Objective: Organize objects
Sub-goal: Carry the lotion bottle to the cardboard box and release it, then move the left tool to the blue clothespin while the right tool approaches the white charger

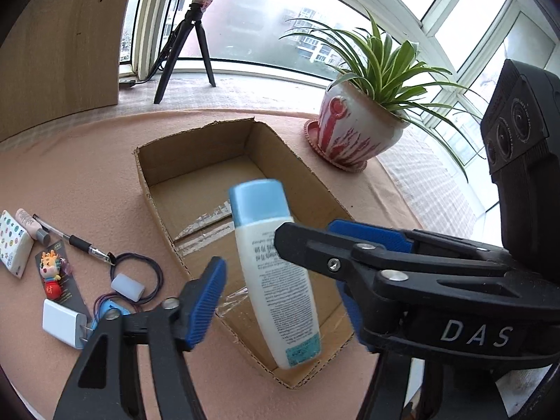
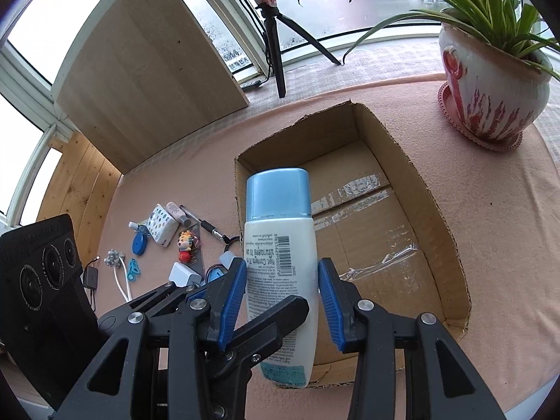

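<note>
While the right claw (image 2: pixel 282 294) grips a white bottle (image 2: pixel 280 266) by its sides, blue pads pressed to either flank, the bottle hangs over the near end of an open cardboard box (image 2: pixel 434 189) on the pink-covered desk (image 2: pixel 490 245). Its long axis runs nearly upright in the right wrist view, blue cap toward 12 o'clock and base toward 6 o'clock; from the left wrist view it leans, cap toward 11 o'clock. The left claw (image 1: pixel 276 273) stands spread wide on either side of the bottle, its pads clear of it. Small items, among them a pen (image 1: pixel 70 239), a white charger (image 1: pixel 63 322) and a toy figure (image 1: pixel 52 273), lie on the desk at 9 o'clock of the box. A potted plant (image 1: pixel 360 122) stands at 1 o'clock.
</note>
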Demonstrator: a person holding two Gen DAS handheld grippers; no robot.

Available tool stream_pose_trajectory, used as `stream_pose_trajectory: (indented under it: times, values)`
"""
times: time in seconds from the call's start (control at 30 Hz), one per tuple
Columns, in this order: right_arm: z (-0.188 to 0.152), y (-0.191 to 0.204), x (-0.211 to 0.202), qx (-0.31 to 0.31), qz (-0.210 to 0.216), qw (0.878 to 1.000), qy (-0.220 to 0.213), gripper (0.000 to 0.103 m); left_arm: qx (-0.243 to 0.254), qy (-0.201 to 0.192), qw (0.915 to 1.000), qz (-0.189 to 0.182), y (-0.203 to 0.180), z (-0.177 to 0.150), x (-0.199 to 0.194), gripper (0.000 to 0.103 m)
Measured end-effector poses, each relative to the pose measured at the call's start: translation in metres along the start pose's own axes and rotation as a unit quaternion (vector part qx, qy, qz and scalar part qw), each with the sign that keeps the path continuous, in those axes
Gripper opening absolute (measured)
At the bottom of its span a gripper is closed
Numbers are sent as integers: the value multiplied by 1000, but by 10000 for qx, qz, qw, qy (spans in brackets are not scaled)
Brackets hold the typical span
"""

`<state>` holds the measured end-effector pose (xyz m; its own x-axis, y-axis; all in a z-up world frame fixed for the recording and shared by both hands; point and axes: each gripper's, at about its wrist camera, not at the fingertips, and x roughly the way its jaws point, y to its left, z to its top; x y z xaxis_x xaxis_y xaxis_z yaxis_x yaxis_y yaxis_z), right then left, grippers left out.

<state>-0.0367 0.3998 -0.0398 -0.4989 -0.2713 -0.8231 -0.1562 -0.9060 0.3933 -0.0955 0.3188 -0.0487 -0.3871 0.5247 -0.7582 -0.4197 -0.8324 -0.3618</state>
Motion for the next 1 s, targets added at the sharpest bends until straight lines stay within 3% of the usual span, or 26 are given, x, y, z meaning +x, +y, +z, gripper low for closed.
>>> stream_pose_trajectory:
  times: [0.03,0.13,0.33,0.63,1.0]
  values:
    - [0,0,-3,-71,-143,9998,-111,54,-28,-80,9999,88,3,-1,-3,92]
    - [2,-2,-15,-155,-489,9975,-491,67,-68,-124,9996,256,15,0,-8,92]
    - [4,4,-17,-207,-623,9957,-650,68,-274,-216,9981,500,43,-6,-29,92]
    - [-2,36,-7,-448,-503,9948,-758,68,-689,-301,9928,933,103,-21,-67,92]
    - [-10,86,22,-672,-152,9969,-376,68,-1370,-285,9789,1489,200,-57,-116,92]
